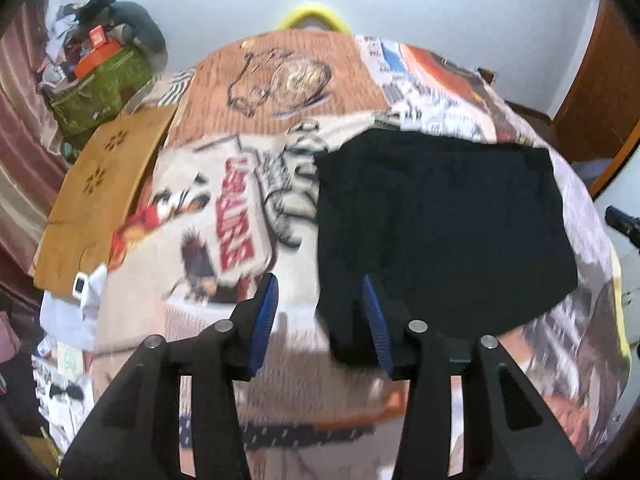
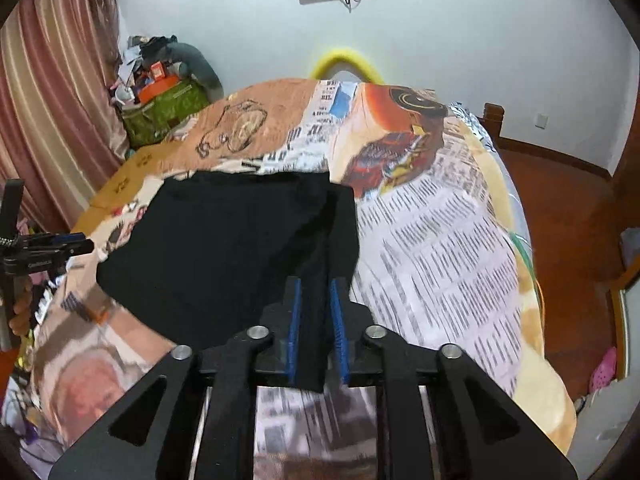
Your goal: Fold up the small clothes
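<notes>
A small black garment (image 1: 440, 224) lies spread on a bed covered with a printed comic-pattern sheet (image 1: 224, 208). My left gripper (image 1: 320, 300) is open, its blue pads wide apart, over the garment's near left corner with nothing between them. In the right wrist view the garment (image 2: 224, 248) has its right edge folded up, and my right gripper (image 2: 314, 300) is shut on the garment's near right corner. The left gripper also shows at the left edge of the right wrist view (image 2: 76, 244).
A wooden board (image 1: 100, 196) lies at the bed's left edge. A green bag with clutter (image 1: 100, 88) stands in the far left corner by a pink curtain (image 2: 52, 92). A yellow ring (image 2: 348, 62) sits behind the bed. Wooden floor (image 2: 568, 216) lies to the right.
</notes>
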The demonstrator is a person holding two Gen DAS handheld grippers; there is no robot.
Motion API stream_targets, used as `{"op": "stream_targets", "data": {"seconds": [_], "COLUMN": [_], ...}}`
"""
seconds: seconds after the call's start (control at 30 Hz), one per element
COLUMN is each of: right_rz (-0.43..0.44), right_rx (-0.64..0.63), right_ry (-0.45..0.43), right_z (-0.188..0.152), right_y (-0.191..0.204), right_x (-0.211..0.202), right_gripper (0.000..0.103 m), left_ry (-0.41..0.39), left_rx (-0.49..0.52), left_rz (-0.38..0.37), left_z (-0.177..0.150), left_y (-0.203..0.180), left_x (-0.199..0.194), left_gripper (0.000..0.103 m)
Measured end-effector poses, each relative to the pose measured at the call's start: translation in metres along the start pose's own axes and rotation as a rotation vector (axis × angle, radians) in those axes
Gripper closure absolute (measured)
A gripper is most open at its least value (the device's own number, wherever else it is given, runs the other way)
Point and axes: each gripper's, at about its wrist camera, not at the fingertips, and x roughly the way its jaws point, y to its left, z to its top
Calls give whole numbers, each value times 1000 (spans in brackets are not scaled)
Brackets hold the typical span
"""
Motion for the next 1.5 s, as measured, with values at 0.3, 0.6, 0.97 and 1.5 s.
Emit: {"op": "stream_targets", "data": {"seconds": [0.3,0.6,0.97,1.5], "right_rz": [35,81,-16,-1], "right_rx": [33,63,12,70], "right_ry": [26,27,-24,-49], "right_z": [25,52,59,25], "right_y": [-1,-10,-24,-38], "right_x": [57,100,101,32], "right_gripper": [78,93,94,61], "left_ry": [-11,15,58,-23], "left_rx": [65,121,-49,-3], "left_rz": [-50,-21,54,30], "left_z": [58,85,86,68], "left_y": [-36,-56,-19,-8], "left_x": [41,105,143,68], "left_gripper": [57,85,86,54]}}
